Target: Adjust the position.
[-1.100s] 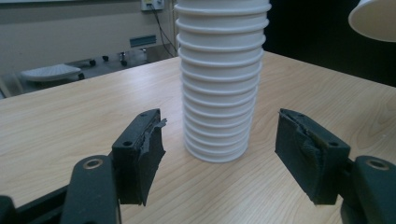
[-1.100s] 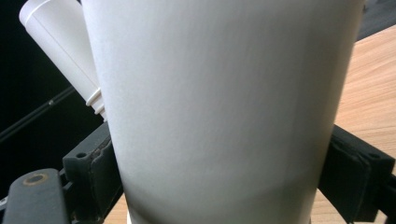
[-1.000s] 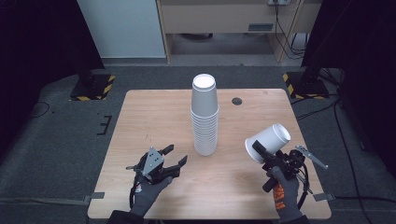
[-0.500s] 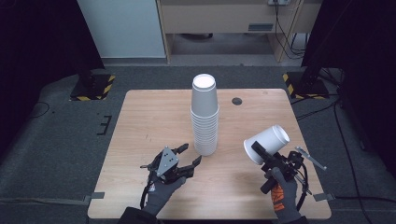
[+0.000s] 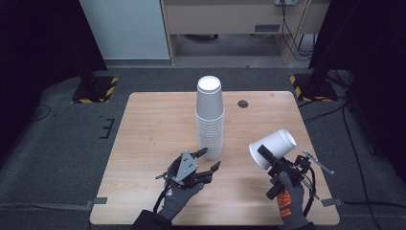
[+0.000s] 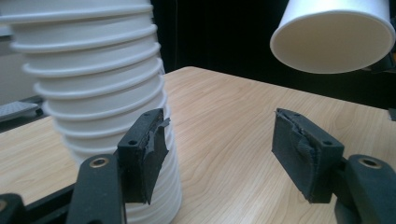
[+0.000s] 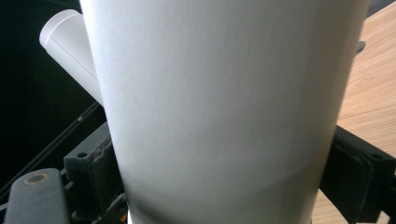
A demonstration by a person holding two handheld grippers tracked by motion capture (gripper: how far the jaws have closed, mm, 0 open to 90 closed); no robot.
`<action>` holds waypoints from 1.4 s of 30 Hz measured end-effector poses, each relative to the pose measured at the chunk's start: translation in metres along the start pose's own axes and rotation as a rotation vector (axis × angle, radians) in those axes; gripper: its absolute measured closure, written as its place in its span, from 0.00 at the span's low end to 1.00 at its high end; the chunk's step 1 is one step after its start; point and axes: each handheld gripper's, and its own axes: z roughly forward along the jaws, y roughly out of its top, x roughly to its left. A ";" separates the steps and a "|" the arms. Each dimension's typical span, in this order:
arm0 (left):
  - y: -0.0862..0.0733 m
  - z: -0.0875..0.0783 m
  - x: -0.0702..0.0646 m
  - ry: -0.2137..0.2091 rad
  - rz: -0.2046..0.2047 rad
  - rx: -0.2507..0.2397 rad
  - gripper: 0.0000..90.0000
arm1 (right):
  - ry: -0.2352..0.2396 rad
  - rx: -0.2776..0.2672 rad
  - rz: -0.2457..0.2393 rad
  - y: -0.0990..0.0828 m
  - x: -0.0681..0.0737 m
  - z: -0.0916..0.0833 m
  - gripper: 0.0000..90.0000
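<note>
Leftward, the spread left tool (image 5: 211, 159) has neared the stacked white paper cups (image 5: 209, 120); the right tool (image 5: 268, 158) pinches a light, crushable white paper cup (image 5: 273, 147).

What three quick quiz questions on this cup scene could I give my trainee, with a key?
1. True or false: the right gripper grips a single white cup.
2. The left gripper is: A) shut on the cup stack; B) open beside its base; C) resting on top of it.
3. Fill in: the held cup is tilted, and its open mouth faces toward the ____ gripper.

Key: 1 true; 2 B; 3 left.
</note>
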 end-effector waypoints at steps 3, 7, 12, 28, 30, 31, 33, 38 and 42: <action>0.002 0.007 -0.005 -0.010 0.007 -0.008 0.39 | 0.002 0.002 0.002 -0.001 0.000 0.000 0.14; 0.005 0.017 -0.010 -0.019 0.014 -0.020 0.39 | 0.004 0.006 0.007 -0.002 0.001 0.001 0.14; 0.009 0.026 -0.012 -0.031 0.012 -0.040 0.39 | 0.009 0.012 0.023 -0.003 0.001 0.002 0.14; 0.010 0.046 -0.013 -0.066 0.002 -0.066 0.41 | 0.008 0.022 0.045 -0.006 -0.002 0.003 0.14; 0.010 0.050 -0.014 -0.071 0.000 -0.065 0.41 | 0.010 0.022 0.048 -0.007 -0.002 0.004 0.14; 0.010 0.050 -0.014 -0.071 0.000 -0.065 0.41 | 0.010 0.022 0.048 -0.007 -0.002 0.004 0.14; 0.009 0.053 -0.014 -0.072 0.001 -0.058 0.41 | 0.012 0.023 0.049 -0.007 -0.003 0.004 0.14; 0.010 0.061 -0.016 -0.078 0.002 -0.054 0.42 | 0.015 0.030 0.055 -0.007 -0.002 0.005 0.14; 0.013 0.066 -0.019 -0.082 0.007 -0.058 0.43 | 0.019 0.042 0.053 -0.008 -0.003 0.006 0.14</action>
